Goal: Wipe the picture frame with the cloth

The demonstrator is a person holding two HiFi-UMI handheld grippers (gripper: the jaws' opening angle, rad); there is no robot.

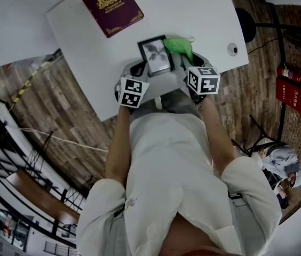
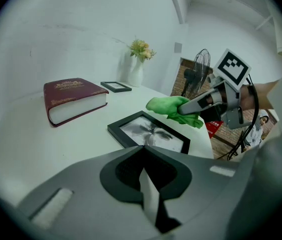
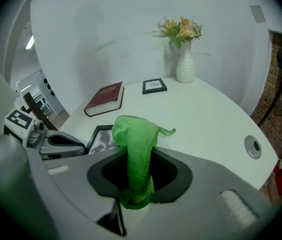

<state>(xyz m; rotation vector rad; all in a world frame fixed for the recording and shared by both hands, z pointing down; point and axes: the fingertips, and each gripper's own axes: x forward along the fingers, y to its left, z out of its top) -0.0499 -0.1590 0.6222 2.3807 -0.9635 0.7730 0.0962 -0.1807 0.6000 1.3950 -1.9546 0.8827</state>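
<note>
My right gripper (image 3: 137, 176) pinches the fuzzy green cloth (image 3: 135, 139). My left gripper (image 2: 145, 181) holds nothing, jaws pressed together. The black rectangular picture frame (image 2: 150, 134) lies flat just ahead of the left jaws. I judge that wiping is about to start: next, lower the cloth onto the glass.

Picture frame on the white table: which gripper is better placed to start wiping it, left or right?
Right. The right gripper is shut on the green cloth, which sits right next to the picture frame. The left gripper has its jaws together on nothing, short of the frame.
</note>
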